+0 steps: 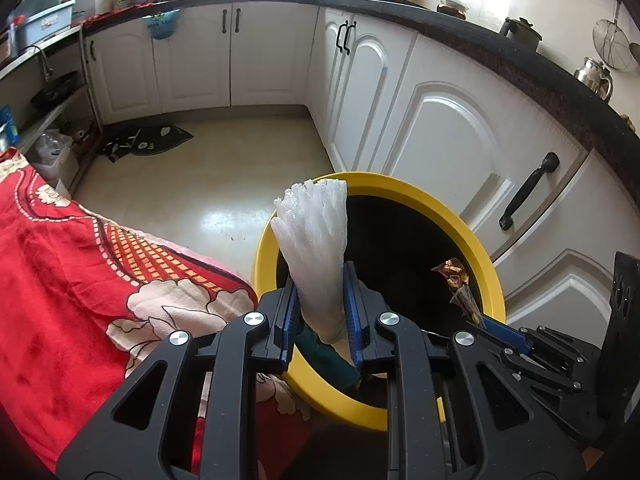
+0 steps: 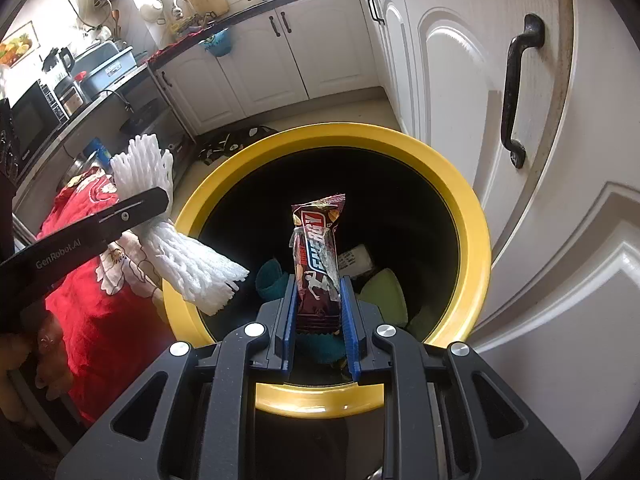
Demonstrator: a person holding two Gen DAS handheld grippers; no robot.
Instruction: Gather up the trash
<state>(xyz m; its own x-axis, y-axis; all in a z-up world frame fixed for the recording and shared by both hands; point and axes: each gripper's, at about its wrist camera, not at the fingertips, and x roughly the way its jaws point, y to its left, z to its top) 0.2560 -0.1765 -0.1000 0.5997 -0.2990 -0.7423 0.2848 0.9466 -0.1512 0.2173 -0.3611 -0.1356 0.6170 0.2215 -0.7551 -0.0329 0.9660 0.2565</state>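
Two pieces of trash are in our grippers, both over the yellow-rimmed bin (image 2: 472,216). Our left gripper (image 1: 322,300) pinches a white foam net sleeve (image 1: 312,232) at the bin's left rim; our right gripper (image 2: 319,308) pinches a brown snack wrapper (image 2: 316,248) above the opening's middle. Inside the bin we see a teal item (image 2: 269,276), a pale green piece (image 2: 384,292) and a white scrap (image 2: 356,258). Judged nearly done here: both releases are left. We see no more trash on the red floral cloth (image 1: 60,260).

Two wrist views, both tilted steeply down — close over one bin

Each looks along its hand-held gripper into the round yellow-rimmed plastic bin (image 1: 460,224) (image 2: 472,216); both share white kitchen cabinet doors (image 1: 440,128) (image 2: 328,52) behind.
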